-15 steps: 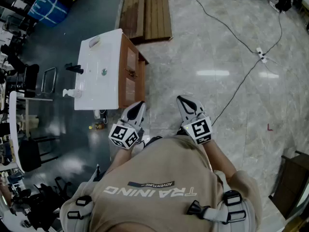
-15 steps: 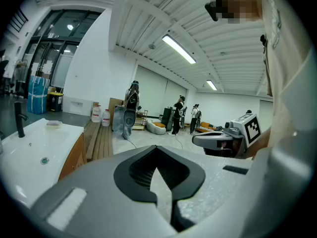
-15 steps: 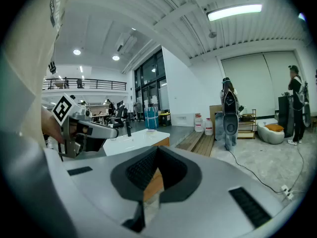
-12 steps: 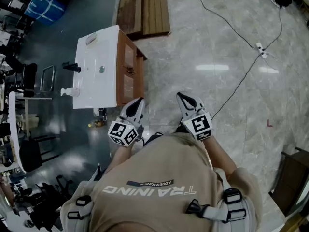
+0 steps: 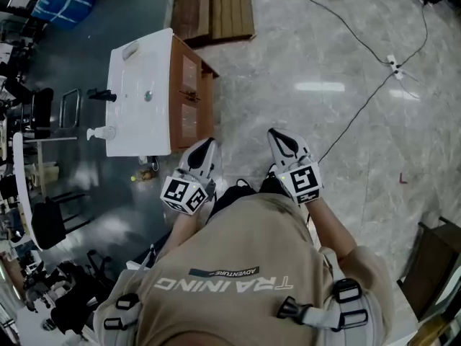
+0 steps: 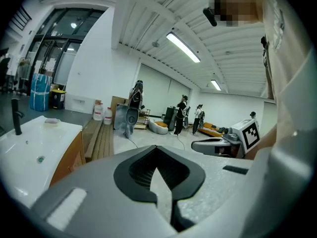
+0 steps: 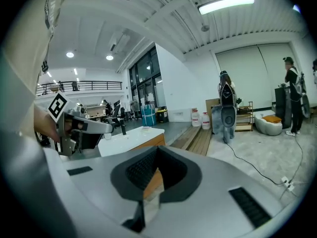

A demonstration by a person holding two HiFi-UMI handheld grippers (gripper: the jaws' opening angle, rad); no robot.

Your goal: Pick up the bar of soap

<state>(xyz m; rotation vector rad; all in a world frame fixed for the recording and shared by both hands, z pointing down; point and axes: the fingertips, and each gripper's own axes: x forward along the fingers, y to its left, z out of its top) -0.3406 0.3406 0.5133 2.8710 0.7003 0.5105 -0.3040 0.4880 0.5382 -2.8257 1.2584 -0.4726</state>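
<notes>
The bar of soap (image 5: pixel 130 50) lies pale at the far end of the white worktop (image 5: pixel 158 71), toward the corner on the tap's edge, well apart from both claws. I see the black tap (image 5: pixel 101 94) on that edge and a dispenser bottle (image 5: pixel 103 132) by the near corner. My left claw (image 5: pixel 205 148) and right claw (image 5: pixel 281 141) hang beyond the worktop's near end, over the floor (image 5: pixel 324 49). Each has its jaws together, with nothing between them.

Bare floor (image 5: pixel 302 63) ahead, sink counter (image 5: pixel 133 125) at left, tap (image 5: pixel 101 94) and pump bottle (image 5: pixel 103 132) along its back edge
</notes>
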